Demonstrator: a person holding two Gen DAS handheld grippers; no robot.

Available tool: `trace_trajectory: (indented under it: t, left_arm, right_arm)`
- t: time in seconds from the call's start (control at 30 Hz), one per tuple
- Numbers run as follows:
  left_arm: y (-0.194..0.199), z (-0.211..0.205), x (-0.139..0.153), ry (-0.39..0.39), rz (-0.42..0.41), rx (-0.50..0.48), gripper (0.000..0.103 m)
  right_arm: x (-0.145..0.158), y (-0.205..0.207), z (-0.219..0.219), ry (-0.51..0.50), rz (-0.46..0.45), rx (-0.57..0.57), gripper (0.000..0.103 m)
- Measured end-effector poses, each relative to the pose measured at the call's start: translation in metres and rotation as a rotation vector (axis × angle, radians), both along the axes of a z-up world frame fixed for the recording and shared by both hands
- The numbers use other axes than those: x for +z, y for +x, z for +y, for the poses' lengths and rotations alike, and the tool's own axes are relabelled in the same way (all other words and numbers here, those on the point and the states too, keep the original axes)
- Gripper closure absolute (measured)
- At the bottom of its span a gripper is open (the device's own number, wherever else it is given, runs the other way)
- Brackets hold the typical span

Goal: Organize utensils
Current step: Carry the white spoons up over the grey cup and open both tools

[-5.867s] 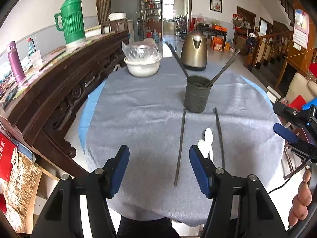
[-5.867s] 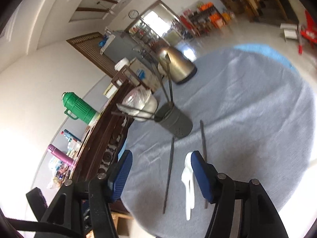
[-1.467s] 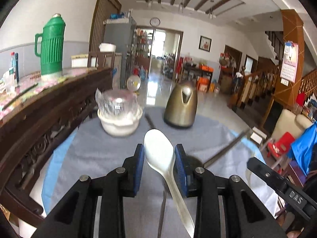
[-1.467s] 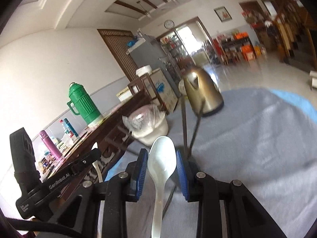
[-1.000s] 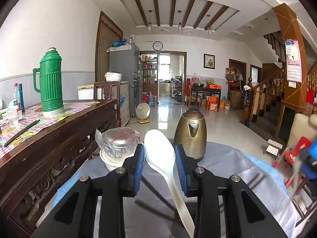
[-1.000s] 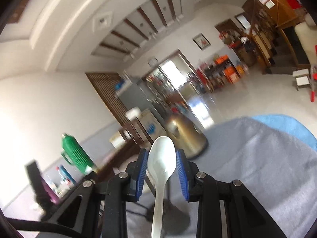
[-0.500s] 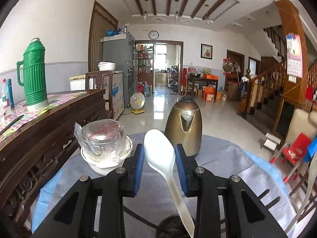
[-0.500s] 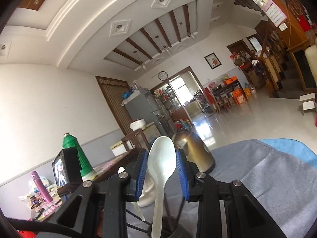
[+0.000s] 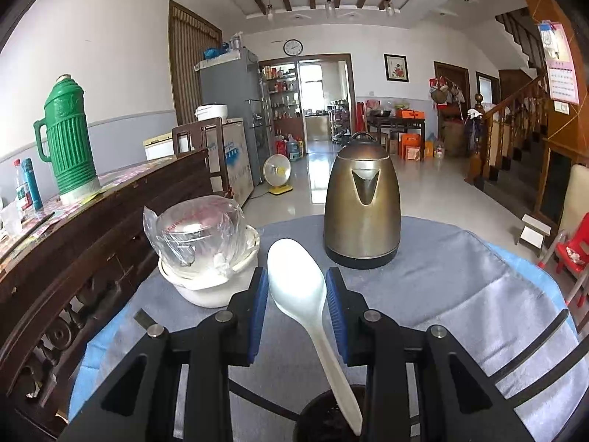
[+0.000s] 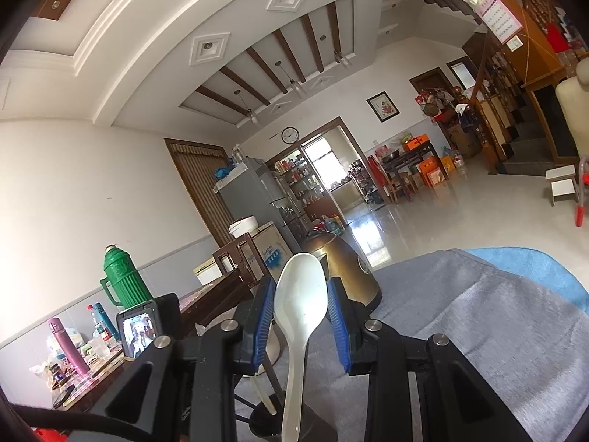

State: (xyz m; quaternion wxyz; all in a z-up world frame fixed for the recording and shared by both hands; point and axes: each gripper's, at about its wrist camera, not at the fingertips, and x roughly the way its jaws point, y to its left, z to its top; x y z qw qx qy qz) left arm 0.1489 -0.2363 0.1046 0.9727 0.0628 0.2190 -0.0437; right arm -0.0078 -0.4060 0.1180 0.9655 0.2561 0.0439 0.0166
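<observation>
My left gripper (image 9: 296, 293) is shut on a white plastic spoon (image 9: 302, 294), bowl up, its handle reaching down into the dark utensil holder (image 9: 324, 420) right below. My right gripper (image 10: 301, 307) is shut on a second white spoon (image 10: 300, 316), bowl up, its handle hanging over the same holder (image 10: 272, 423). Dark chopsticks (image 9: 530, 346) lean out of the holder to the right. In the right wrist view the left gripper's body (image 10: 141, 328) and its spoon handle (image 10: 265, 397) show at lower left.
A brass kettle (image 9: 362, 202) stands at the back of the grey-clothed round table (image 9: 478, 269). A white bowl with a plastic-wrapped glass (image 9: 202, 250) sits back left. A dark wooden sideboard (image 9: 92, 228) with a green thermos (image 9: 68, 136) runs along the left.
Both grippers have come lower and closer over the holder. The left spoon's handle now reaches into the holder. Both stay shut on their spoons.
</observation>
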Motion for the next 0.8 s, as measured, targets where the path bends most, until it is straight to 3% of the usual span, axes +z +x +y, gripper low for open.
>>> trace_trajectory:
  t: [0.33, 0.4, 0.5, 0.7, 0.8]
  left_arm:
    - [-0.028, 0.031, 0.04, -0.056, -0.076, -0.027, 0.069]
    - [-0.037, 0.049, 0.05, -0.061, -0.097, -0.002, 0.061]
    - [-0.049, 0.076, 0.055, -0.081, -0.107, 0.024, 0.058]
    - [-0.073, 0.129, 0.028, -0.055, -0.03, 0.085, 0.054]
    - [-0.083, 0.151, -0.004, -0.051, 0.077, 0.082, 0.054]
  right_arm:
    - [0.009, -0.001, 0.012, -0.034, -0.012, 0.008, 0.072]
    - [0.015, 0.002, 0.018, -0.05, -0.023, 0.015, 0.071]
    - [0.021, 0.009, 0.033, -0.08, -0.037, 0.032, 0.071]
    - [0.015, 0.039, 0.08, -0.192, -0.01, 0.047, 0.071]
    - [0.003, 0.058, 0.101, -0.26, 0.02, 0.048, 0.071]
